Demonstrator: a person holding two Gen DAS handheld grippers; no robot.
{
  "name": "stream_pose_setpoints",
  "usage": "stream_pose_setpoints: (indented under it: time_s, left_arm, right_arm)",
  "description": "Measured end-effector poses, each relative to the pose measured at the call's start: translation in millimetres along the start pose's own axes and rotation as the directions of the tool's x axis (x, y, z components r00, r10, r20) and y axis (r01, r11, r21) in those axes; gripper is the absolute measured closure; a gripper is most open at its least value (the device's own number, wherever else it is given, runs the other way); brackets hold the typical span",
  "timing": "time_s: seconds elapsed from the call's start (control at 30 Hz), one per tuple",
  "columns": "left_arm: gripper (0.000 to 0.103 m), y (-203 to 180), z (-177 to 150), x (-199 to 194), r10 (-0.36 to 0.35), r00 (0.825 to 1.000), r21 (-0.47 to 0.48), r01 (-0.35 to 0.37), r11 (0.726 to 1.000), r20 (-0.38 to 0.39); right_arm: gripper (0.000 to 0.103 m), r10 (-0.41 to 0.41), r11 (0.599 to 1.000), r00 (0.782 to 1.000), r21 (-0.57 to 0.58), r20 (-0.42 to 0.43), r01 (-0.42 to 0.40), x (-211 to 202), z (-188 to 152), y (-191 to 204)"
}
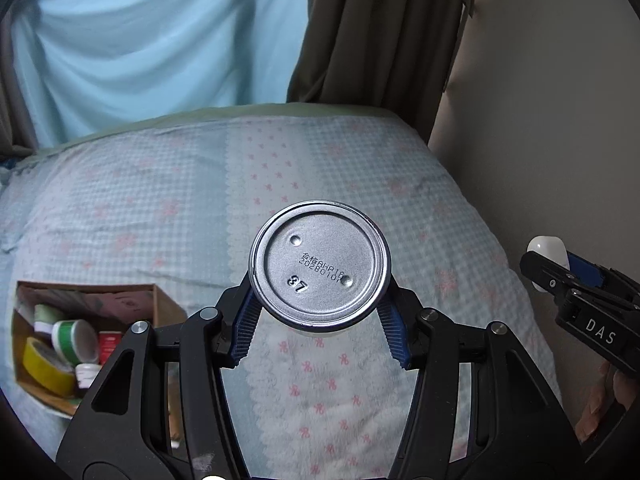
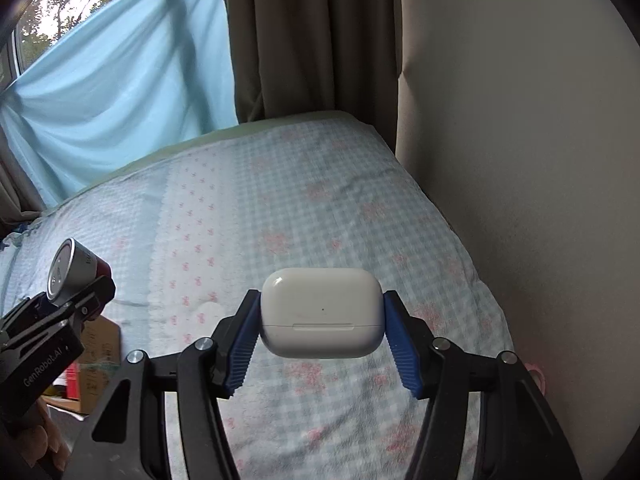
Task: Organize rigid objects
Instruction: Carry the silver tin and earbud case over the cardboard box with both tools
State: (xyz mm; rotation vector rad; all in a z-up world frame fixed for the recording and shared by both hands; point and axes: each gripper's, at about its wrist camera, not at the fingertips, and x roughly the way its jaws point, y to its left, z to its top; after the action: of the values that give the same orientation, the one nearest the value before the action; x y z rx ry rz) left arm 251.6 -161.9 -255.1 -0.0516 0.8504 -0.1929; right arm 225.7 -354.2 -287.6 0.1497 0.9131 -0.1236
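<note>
My left gripper [image 1: 320, 312] is shut on a metal can [image 1: 319, 265], its silver base with a printed date code facing the camera, held above the bed. The can and left gripper also show in the right wrist view [image 2: 74, 270] at the far left. My right gripper [image 2: 322, 336] is shut on a white earbud case [image 2: 321, 312], held level above the bed. That case shows in the left wrist view [image 1: 546, 249] at the right edge, with the right gripper around it.
A cardboard box [image 1: 160, 300] at the lower left holds tape rolls [image 1: 44, 362] and small jars. The bed has a blue checked quilt [image 1: 160, 208]. A beige wall [image 2: 520, 160] runs along its right side. Curtains [image 1: 380, 32] hang behind.
</note>
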Motion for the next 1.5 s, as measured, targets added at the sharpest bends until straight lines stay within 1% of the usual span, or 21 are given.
stream_pose_setpoints:
  time_s: [0.13, 0.2, 0.37, 0.43, 0.57, 0.73, 0.83, 0.93, 1.03, 1.13, 1.3, 1.5]
  left_arm:
    - [0.053, 28, 7, -55, 0.028, 1.000, -0.068, -0.027, 0.997, 0.005]
    - [0.053, 45, 8, -82, 0.050, 0.999, -0.092, -0.048, 0.995, 0.013]
    - [0.053, 96, 4, -136, 0.123, 0.992, -0.143, -0.118, 0.983, 0.029]
    - [0.053, 119, 1, -151, 0.143, 0.989, -0.161, -0.137, 0.977, 0.025]
    - [0.053, 169, -4, -176, 0.171, 0.985, -0.179, -0.167, 0.970, 0.011]
    - [0.053, 227, -10, -187, 0.178, 0.984, -0.172, -0.178, 0.969, -0.018]
    - [0.053, 258, -13, -184, 0.169, 0.985, -0.140, -0.173, 0.975, -0.039]
    - [0.053, 283, -15, -172, 0.152, 0.986, -0.092, -0.159, 0.983, -0.073]
    - [0.053, 304, -18, -155, 0.129, 0.985, -0.049, -0.135, 0.990, -0.117]
    - [0.053, 321, -21, -130, 0.112, 0.981, -0.013, -0.115, 0.993, -0.159]
    - [0.053, 339, -24, -83, 0.074, 0.971, -0.019, -0.080, 0.997, -0.228]
    - [0.053, 351, -24, -27, 0.038, 0.954, -0.040, -0.053, 0.998, -0.298]
  right_arm:
    - [0.047, 0.060, 0.997, 0.998, -0.058, 0.008, -0.060, -49, 20, 24]
    - [0.047, 0.097, 0.991, 0.995, -0.095, -0.001, -0.096, -69, 28, 42]
    - [0.047, 0.207, 0.958, 0.978, -0.200, -0.008, -0.205, -107, 30, 99]
    - [0.047, 0.250, 0.942, 0.968, -0.224, -0.021, -0.248, -117, 29, 123]
    - [0.047, 0.323, 0.916, 0.945, -0.234, -0.052, -0.326, -131, 26, 168]
    - [0.047, 0.354, 0.901, 0.931, -0.232, -0.092, -0.366, -134, 17, 226]
    - [0.047, 0.353, 0.905, 0.929, -0.212, -0.109, -0.368, -128, 12, 258]
    - [0.047, 0.342, 0.914, 0.930, -0.184, -0.132, -0.362, -113, 7, 290]
    - [0.047, 0.330, 0.925, 0.932, -0.144, -0.153, -0.351, -97, -1, 315]
    - [0.047, 0.327, 0.933, 0.928, -0.097, -0.177, -0.347, -79, -7, 335]
    - [0.047, 0.307, 0.943, 0.923, -0.052, -0.233, -0.327, -43, -13, 353]
    - [0.047, 0.279, 0.953, 0.902, -0.025, -0.329, -0.303, 13, -21, 360]
